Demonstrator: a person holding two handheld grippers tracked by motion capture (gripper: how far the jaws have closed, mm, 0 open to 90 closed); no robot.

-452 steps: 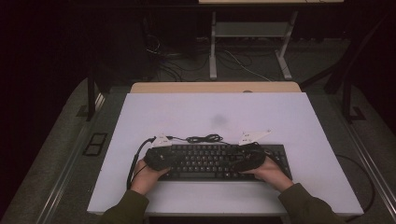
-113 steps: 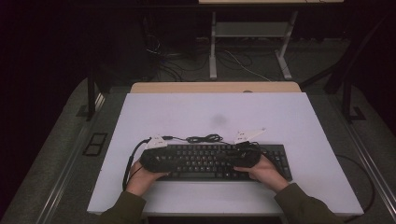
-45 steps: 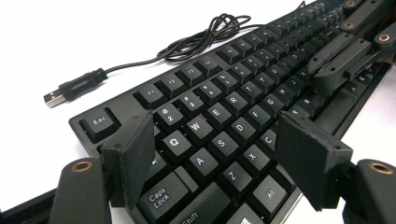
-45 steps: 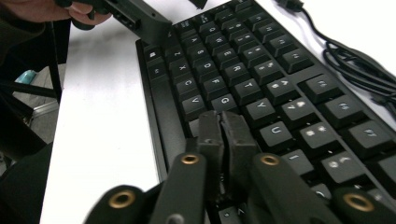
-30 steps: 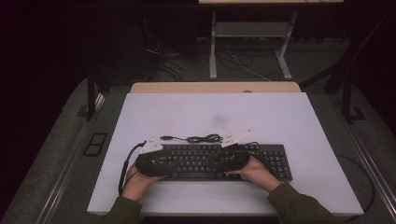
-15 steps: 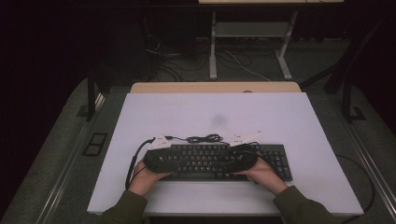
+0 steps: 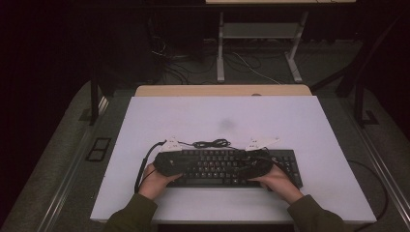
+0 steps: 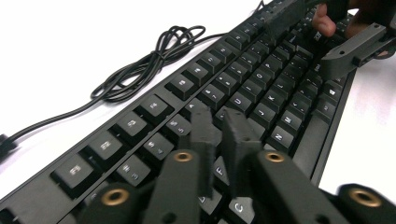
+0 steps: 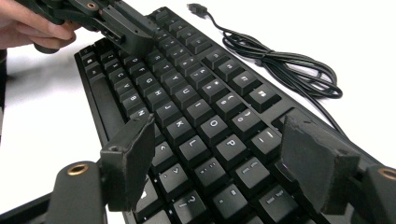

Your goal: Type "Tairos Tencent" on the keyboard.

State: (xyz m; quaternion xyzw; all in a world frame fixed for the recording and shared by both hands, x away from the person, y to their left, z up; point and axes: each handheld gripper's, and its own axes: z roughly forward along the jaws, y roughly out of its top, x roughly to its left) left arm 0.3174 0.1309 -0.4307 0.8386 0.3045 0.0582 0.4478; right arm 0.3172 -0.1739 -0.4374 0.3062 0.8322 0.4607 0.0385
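Keyboard [image 7: 227, 166] lies flat on the white worktop [image 7: 222, 121], near my edge, its cable [image 8: 140, 70] bunched behind it. My left fingers [image 8: 219, 140] have just closed tight with nothing between them, tips over the keys. My right fingers [image 9: 215, 163] have just been opening wide above the keys, empty. I think pressing one key needs a slow, straight push.

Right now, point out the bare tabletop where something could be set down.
Free: the broad white table stretch beyond the keyboard and its coiled cable; also strips left and right of the keyboard. Crowded: over the keys, where the left claw and right claw work.
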